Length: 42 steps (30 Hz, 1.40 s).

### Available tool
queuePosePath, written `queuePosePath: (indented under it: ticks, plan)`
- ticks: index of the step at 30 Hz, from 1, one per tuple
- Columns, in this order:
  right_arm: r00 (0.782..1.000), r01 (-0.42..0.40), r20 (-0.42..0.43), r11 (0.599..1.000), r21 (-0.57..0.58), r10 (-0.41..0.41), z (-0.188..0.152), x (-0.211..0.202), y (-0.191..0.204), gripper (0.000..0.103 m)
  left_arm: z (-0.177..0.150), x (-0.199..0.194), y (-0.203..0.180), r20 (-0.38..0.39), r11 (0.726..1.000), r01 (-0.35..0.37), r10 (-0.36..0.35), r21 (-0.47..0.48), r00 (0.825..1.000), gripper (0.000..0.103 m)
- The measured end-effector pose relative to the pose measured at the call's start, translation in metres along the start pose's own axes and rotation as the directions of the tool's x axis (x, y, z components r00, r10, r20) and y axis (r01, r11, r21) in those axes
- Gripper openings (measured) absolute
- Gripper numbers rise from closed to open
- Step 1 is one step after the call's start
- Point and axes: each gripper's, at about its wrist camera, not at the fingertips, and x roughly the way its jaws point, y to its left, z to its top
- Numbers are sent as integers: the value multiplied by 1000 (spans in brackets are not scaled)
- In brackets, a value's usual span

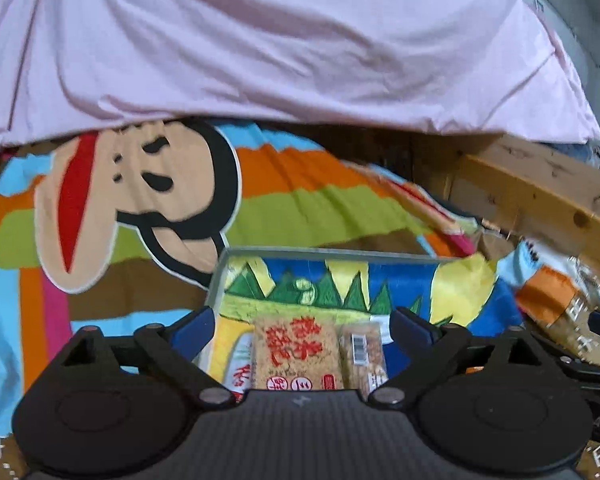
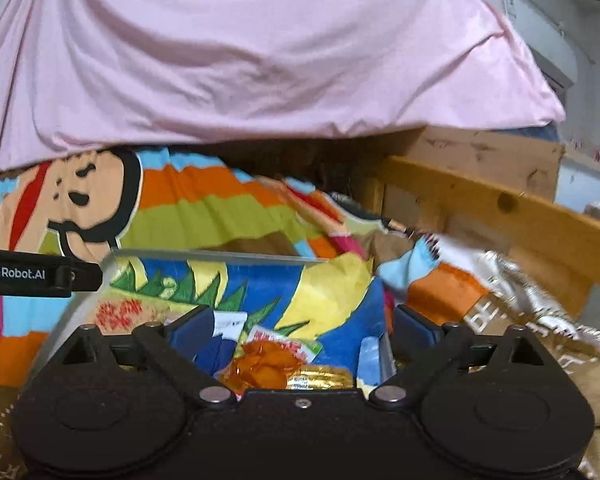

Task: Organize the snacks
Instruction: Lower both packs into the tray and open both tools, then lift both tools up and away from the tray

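Striped cartoon blanket (image 1: 308,200) under pink sheet (image 1: 260,40); both hand-held grippers (image 1: 302,320) (image 2: 302,320) spread, empty.

Your left gripper (image 1: 302,330) wide open, nothing between jaws. Snack packets (image 1: 298,354) lie in tin tray (image 1: 260,251) at 6 o'clock; pink sheet (image 1: 260,40) at 12.

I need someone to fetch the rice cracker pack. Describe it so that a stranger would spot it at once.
Find the striped cartoon blanket, then the grey-rimmed tray lying on it. In the tray's near part lies a flat tan snack pack with big red characters; the narrower pack on its right shows a white barcode label instead.
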Motion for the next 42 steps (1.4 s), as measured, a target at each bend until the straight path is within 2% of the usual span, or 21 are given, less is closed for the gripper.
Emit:
queuePosePath:
  ticks: [4, 8, 14, 22, 25, 33, 36, 42]
  plan:
    - [999, -5, 45, 1000, 7, 5, 8, -28, -3, 102, 7, -31, 3, 50, 1000, -20, 20, -8, 999, 102]
    - [997, -9, 79, 1000, 24, 8, 12, -58, -6, 102, 9, -62, 9, 80, 999, -32, 33, -22, 996, 102]
    - [993, -19, 121, 999, 37, 14, 13, -100, -11, 102, 4, -99, 12, 82, 998, -49, 52, -36, 995, 102]
    - [984, -28, 179, 999, 36, 21, 7, -153, -15, 102, -20, -142, 14, 82, 995, -95, 97, -21, 992, 103]
    - [983, -29, 181, 999, 23, 25, -1, -170, -16, 102, -32, -160, 14, 95, 991, -131, 134, -38, 986, 103]
    - [991, -34, 131, 999, 36, 29, -30, -210, -17, 102, -61, -197, 18, 35, 989, -131, 133, -63, 990, 103]
    - [994, -28, 106, 999, 26, 25, -41, -222, -15, 102, -75, -207, 16, 9, 983, -170, 171, -64, 985, 103]
    - [996, -24, 81, 999, 22, 22, -56, -242, -15, 102, -95, -220, 12, -47, 980, -199, 198, -20, 979, 103]
